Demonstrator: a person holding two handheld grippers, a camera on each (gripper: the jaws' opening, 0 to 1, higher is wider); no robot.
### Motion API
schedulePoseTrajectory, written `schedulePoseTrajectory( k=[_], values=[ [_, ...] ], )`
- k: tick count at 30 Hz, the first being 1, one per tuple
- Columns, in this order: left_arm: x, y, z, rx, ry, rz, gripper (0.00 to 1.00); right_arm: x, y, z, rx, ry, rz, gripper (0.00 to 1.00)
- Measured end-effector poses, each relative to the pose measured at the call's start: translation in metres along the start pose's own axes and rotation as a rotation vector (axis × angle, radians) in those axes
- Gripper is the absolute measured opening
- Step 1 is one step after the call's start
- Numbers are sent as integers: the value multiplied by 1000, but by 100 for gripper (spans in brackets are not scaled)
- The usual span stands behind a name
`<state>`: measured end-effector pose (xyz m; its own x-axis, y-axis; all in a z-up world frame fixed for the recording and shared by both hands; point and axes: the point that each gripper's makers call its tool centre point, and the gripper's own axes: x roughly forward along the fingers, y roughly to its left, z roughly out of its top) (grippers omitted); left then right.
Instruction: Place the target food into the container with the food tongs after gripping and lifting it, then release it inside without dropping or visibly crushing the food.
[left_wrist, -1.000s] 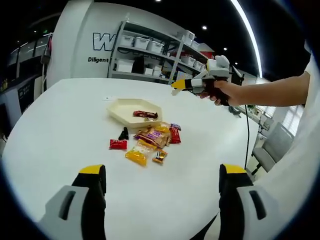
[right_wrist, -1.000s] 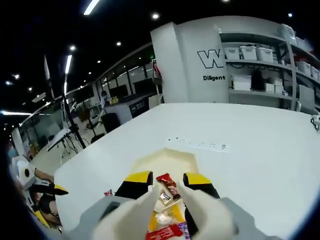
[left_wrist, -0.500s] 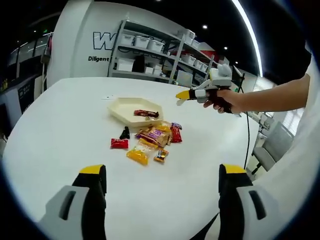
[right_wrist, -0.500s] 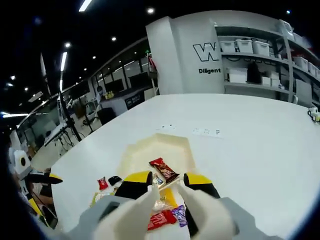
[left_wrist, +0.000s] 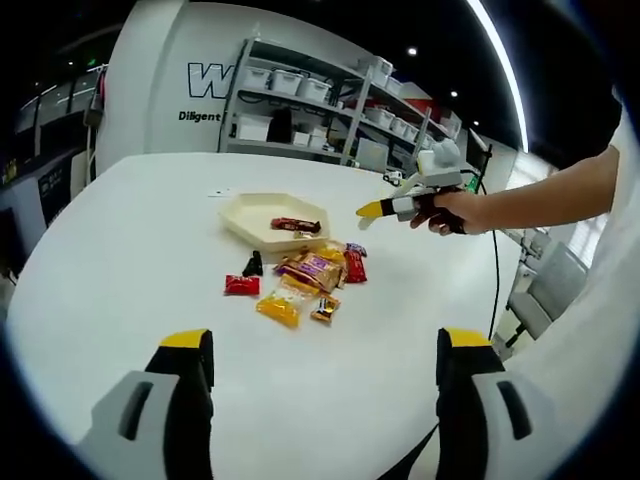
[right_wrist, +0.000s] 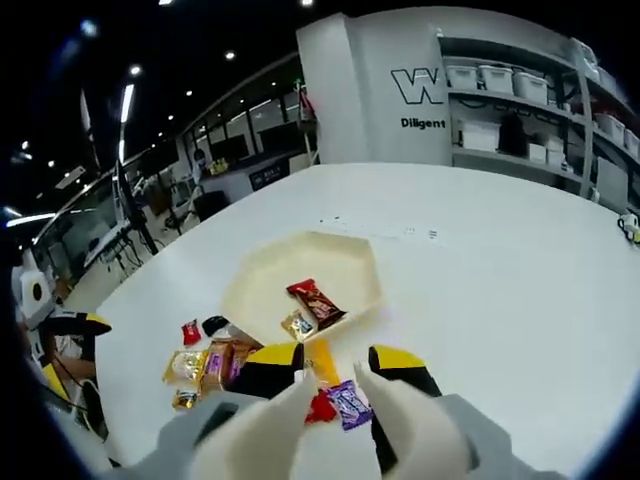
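**Right gripper down over the pile, tongs empty**

Moved since a second ago: right gripper has come lower and back from the tray. It now hangs over the near edge of the snack pile. In the right gripper view the tray has slid up the picture and the pile has come in under the jaws. Snacks themselves have not shifted. A hand grips the right gripper from the right side of the left gripper view.

Tongs: two white arms run forward between the right gripper's yellow-tipped jaws, which sit against them. The tips are a narrow gap apart with nothing between them. A purple wrapper lies on the table below that gap, and a red packet edge shows just beside it.

In the tray lie a red-brown bar and a small wrapped sweet, close together near the rim facing the pile. The left gripper view shows the bar in the same spot.

On the white table beside the tray:
- red packet
- black piece
- yellow packet
- purple-brown packet
- longer red packet

All are loose and near each other. Cannot tell which one is the target food.

Left gripper is low over the near table with its jaws wide apart, holding nothing. It is well apart from the pile.
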<state>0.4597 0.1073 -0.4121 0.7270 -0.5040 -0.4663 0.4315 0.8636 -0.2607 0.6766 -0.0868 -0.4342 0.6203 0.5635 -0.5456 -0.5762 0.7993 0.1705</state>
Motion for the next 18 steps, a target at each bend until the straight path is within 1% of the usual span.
schedulePoseTrajectory(
  k=[4, 6, 7, 16, 18],
  values=[
    [0, 0, 0, 3, 7, 3, 90, 3, -1, -7, -2, 17, 3, 21],
    [-1, 1, 0, 6, 10, 9, 90, 4, -1, -13, -28, 33, 0, 21],
    [-1, 1, 0, 8, 10, 12, 91, 6, -1, -16, -22, 43, 6, 21],
    [-4, 1, -2, 4, 12, 23, 91, 8, -3, -24, -46, 57, 0, 21],
    [-4, -2, -1, -1, 2, 15, 91, 9, -4, -27, -48, 70, -10, 21]
  ],
)
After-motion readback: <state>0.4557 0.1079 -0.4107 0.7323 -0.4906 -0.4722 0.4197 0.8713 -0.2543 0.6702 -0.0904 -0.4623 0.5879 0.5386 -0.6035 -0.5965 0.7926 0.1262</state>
